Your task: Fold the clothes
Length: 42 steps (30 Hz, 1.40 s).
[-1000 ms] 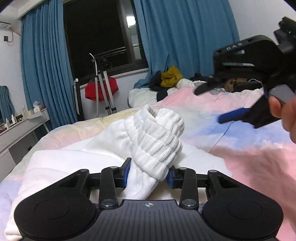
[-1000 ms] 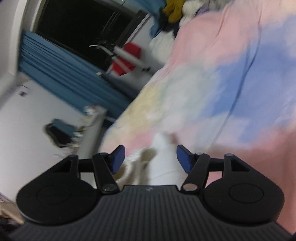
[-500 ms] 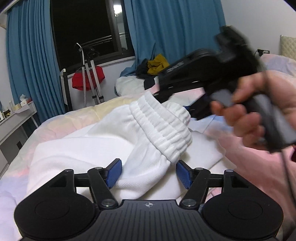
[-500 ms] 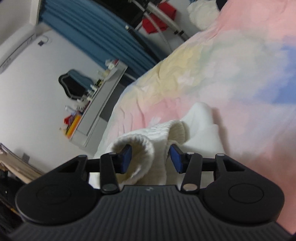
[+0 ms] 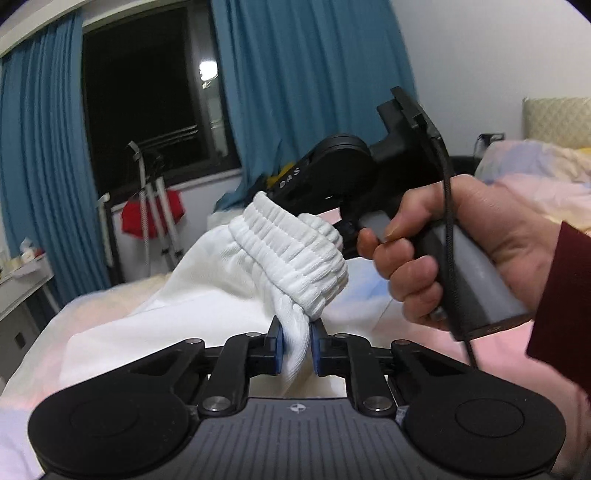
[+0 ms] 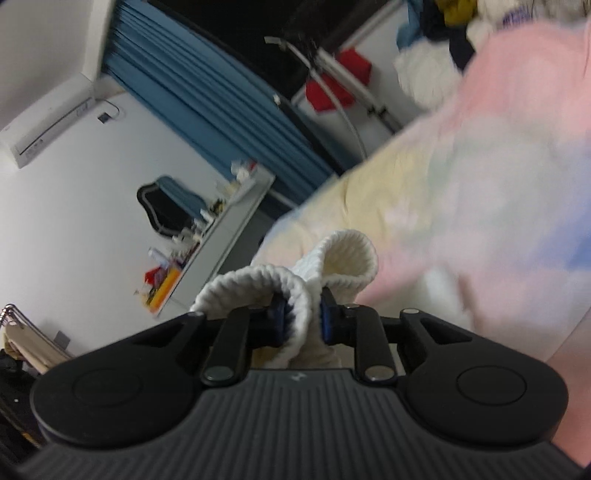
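The bed (image 5: 424,354) lies under my white garment (image 5: 207,295), whose ribbed waistband (image 5: 291,254) is lifted. My left gripper (image 5: 294,346) pinches cloth below the band at 6 o'clock; my right gripper (image 6: 299,320) pinches the band itself. Uneven pulling could slip either thin bite. Only the left view shows my right hand (image 5: 454,254) at 3 o'clock.

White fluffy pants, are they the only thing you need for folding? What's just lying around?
For the job:
white pants, ribbed waistband
left gripper, right gripper, both clamped on the pants
bed cover underneath

Just lying about:
red cloth on a stand
clothes pile
cluttered dresser
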Each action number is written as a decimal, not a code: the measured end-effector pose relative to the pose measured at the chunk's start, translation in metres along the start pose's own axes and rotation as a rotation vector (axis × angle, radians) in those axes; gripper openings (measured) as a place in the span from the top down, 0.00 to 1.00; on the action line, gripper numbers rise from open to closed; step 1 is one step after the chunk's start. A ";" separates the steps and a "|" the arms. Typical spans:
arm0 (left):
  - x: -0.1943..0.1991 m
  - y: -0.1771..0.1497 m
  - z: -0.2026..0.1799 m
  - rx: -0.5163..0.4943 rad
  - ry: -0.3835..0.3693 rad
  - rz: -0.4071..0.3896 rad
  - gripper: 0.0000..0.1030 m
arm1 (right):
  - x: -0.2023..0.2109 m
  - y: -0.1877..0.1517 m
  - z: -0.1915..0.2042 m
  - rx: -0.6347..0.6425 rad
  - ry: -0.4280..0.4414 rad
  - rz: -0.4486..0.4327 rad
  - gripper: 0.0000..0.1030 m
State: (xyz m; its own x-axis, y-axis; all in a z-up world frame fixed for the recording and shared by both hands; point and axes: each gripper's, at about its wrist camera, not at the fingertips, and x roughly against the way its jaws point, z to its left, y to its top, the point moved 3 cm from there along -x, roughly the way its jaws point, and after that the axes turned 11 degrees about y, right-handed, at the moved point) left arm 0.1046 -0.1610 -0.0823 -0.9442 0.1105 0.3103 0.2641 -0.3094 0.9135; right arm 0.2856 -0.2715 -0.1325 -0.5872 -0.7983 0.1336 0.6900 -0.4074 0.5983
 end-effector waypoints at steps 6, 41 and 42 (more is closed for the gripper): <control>-0.027 -0.016 -0.030 0.029 -0.093 0.115 0.84 | 0.010 -0.001 -0.054 -0.059 -0.184 0.020 0.79; 0.041 -0.055 0.070 -0.118 0.234 0.184 0.64 | 0.065 -0.084 -0.005 -0.071 -0.337 -0.101 0.44; 0.040 -0.055 0.071 -0.107 0.225 0.179 0.73 | 0.063 -0.084 -0.003 -0.050 -0.346 -0.111 0.55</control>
State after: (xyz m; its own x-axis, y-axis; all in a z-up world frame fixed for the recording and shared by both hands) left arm 0.0659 -0.0723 -0.1013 -0.9077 -0.1630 0.3866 0.4189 -0.4043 0.8131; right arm 0.1917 -0.2891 -0.1770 -0.7624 -0.5540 0.3343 0.6286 -0.5117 0.5857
